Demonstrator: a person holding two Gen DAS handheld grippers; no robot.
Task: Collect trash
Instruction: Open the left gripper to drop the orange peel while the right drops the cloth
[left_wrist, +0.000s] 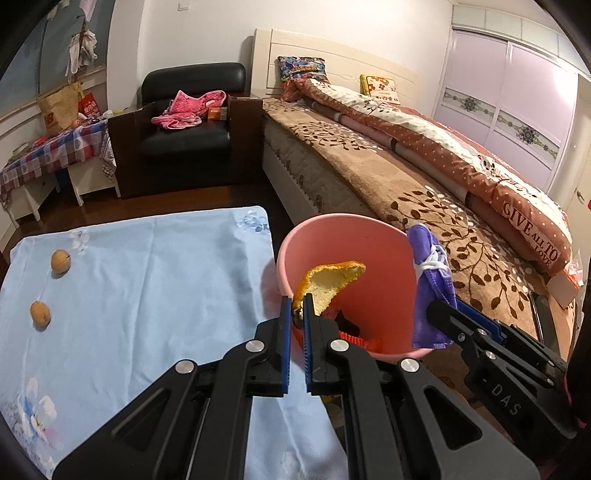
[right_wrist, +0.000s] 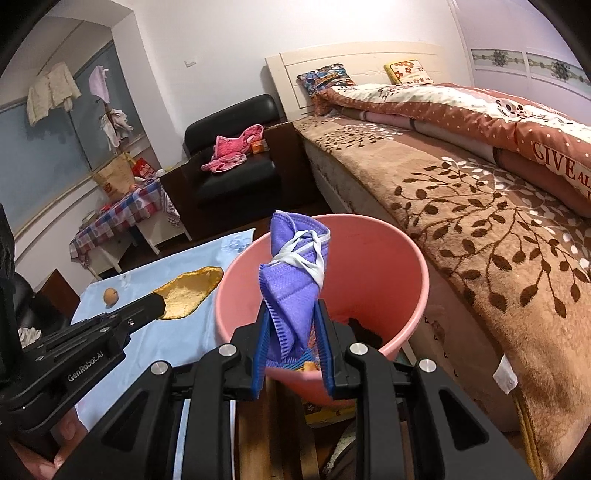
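Two pieces of trash were held at the pink bin (right_wrist: 369, 266), one in each hand-held gripper. Nearest, the left hand-held gripper (left_wrist: 296, 310) was clamped on the lower end of an orange peel (left_wrist: 328, 282), and the right hand-held gripper (right_wrist: 291, 332) was clamped on a folded purple face mask (right_wrist: 291, 273) bound by its white ear loops.

In the right wrist view the peel was seen over the blue cloth of the counter (left_wrist: 147, 280), just left of the bin's rim, not above the opening. If it were let go there, it would probably have landed on the cloth or slid down between counter and bin. The mask was held over the near rim; a release too early could have left it draped on the edge or dropped to the floor, and its loose loops could have snagged on a pad.

Farther left on the cloth, two small brown round things (left_wrist: 60, 261), possibly nuts, were left uncollected. The bed (left_wrist: 424, 192) lay beyond the bin.
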